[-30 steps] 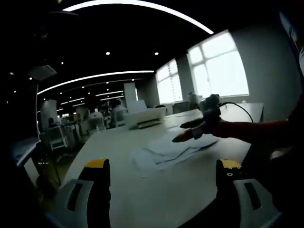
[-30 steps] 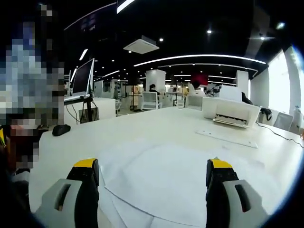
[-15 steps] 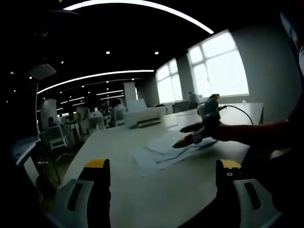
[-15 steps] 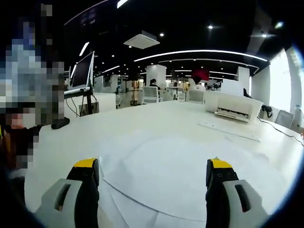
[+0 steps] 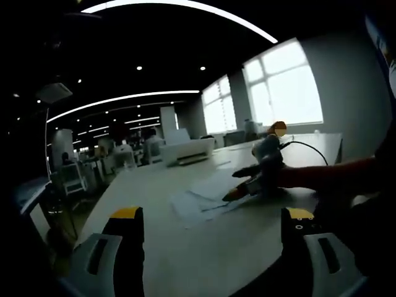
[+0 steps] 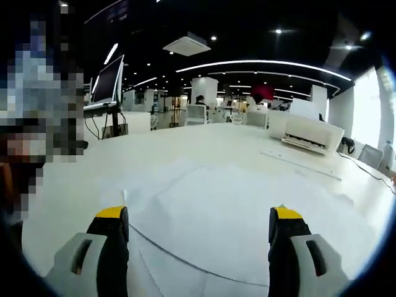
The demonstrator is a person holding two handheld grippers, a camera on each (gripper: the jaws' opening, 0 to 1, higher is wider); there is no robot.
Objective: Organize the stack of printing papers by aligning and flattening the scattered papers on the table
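Papers (image 6: 210, 216) fanned loose on table (image 5: 185, 247), at 12 o'clock of right gripper (image 6: 198, 232), its jaws wide, empty. Left gripper (image 5: 213, 238) gaping too, well back. My worry: tip snags top sheet, creases it or skids fan toward printer (image 6: 312, 136).

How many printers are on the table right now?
1: a white printer at the table's far end beyond the scattered papers, also visible in the left gripper view. Others may be hidden.
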